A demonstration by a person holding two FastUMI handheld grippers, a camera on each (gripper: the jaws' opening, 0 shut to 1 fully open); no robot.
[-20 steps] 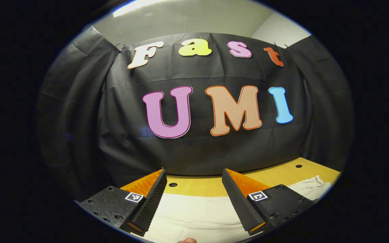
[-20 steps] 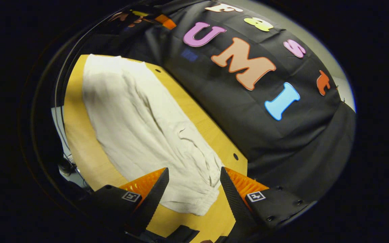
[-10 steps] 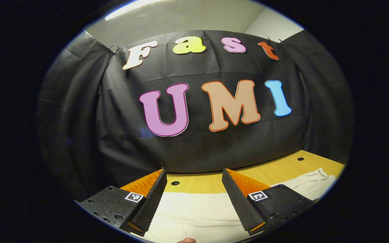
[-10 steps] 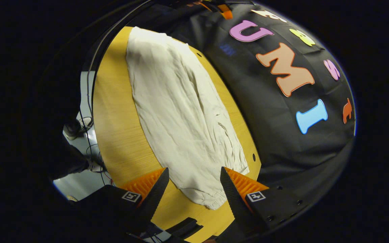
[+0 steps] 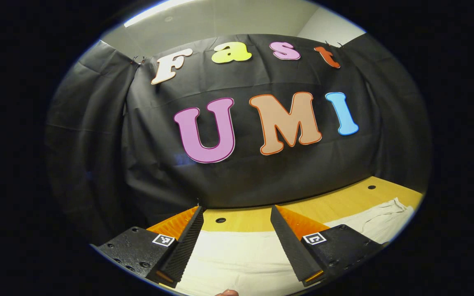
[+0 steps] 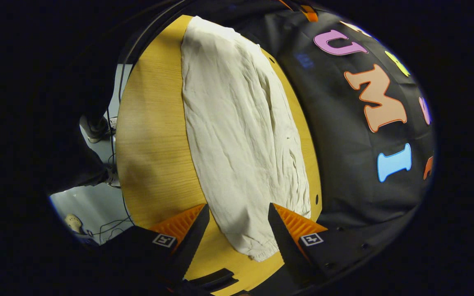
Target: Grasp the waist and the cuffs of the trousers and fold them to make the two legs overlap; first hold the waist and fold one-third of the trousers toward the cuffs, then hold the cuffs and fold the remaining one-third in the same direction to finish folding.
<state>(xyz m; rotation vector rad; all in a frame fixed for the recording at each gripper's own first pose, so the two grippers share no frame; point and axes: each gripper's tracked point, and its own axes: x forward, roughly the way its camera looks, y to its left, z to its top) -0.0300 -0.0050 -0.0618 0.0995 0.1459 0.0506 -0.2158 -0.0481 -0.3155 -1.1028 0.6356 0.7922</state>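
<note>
Cream trousers (image 6: 237,135) lie stretched lengthwise on the yellow wooden table (image 6: 154,139), the legs lying as one strip. The gathered cuff end (image 6: 257,250) is nearest my right gripper (image 6: 238,206), which hovers open just above it, a finger on either side of the cloth. My left gripper (image 5: 236,211) is open too, low over the other end of the trousers (image 5: 241,255), which spreads flat between its fingers. More of the cloth (image 5: 381,222) runs off to the right in the left gripper view.
The black booth wall (image 5: 237,181) rises right behind the table's far edge. Small holes (image 5: 220,220) dot the tabletop (image 5: 344,203). Past the table's near edge in the right gripper view are floor (image 6: 93,201), cables and a shoe (image 6: 91,127).
The right gripper has swung round and come in over the cuff end, so the trousers now run straight up its view. The left gripper has barely shifted.
</note>
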